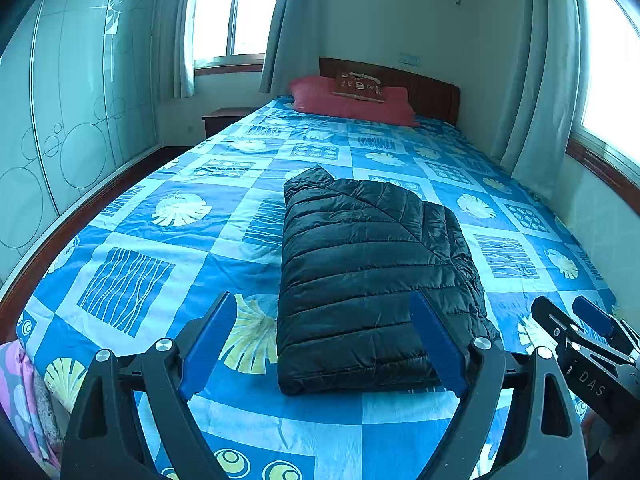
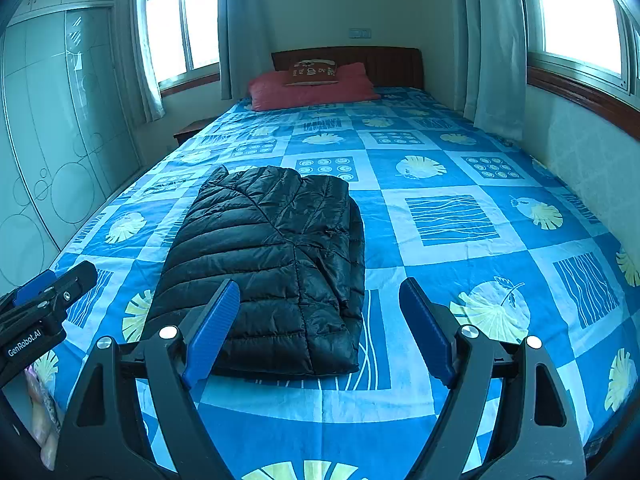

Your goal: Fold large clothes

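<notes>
Black puffer jacket (image 1: 372, 276), apparently folded, on bed (image 1: 160, 184); both grippers (image 1: 324, 340) (image 2: 320, 328) wide, empty.

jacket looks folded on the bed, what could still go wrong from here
1. The puffy black jacket looks springy, so the fold may creep open with both grippers open and off it.
2. Its slick shell could slide from the left gripper or right gripper if regripped.

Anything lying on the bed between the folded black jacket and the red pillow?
No. Both wrist views show only bare patterned bedspread between the black jacket and the red pillow.
</notes>
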The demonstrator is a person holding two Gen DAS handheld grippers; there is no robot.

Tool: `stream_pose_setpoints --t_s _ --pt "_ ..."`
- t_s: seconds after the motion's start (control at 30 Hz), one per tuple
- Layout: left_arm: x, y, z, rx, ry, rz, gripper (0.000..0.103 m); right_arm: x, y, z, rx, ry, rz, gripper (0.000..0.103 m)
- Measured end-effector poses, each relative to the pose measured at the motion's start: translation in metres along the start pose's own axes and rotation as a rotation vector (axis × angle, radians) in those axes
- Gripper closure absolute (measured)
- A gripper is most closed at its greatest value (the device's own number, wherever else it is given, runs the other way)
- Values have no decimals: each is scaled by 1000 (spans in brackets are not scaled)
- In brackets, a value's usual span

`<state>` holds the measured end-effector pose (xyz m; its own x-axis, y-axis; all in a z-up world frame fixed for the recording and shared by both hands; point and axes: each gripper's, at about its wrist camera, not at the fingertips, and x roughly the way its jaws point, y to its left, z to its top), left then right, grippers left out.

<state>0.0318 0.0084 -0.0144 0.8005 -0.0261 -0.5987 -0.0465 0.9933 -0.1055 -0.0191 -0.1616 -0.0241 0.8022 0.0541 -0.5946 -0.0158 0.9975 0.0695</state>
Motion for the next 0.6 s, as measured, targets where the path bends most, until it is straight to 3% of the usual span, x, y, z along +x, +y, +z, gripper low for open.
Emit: stream_pose_setpoints --t_s 0.6 --pt "0 0 -1 -4 2 -2 16 1 4 -1 -2 -1 3 21"
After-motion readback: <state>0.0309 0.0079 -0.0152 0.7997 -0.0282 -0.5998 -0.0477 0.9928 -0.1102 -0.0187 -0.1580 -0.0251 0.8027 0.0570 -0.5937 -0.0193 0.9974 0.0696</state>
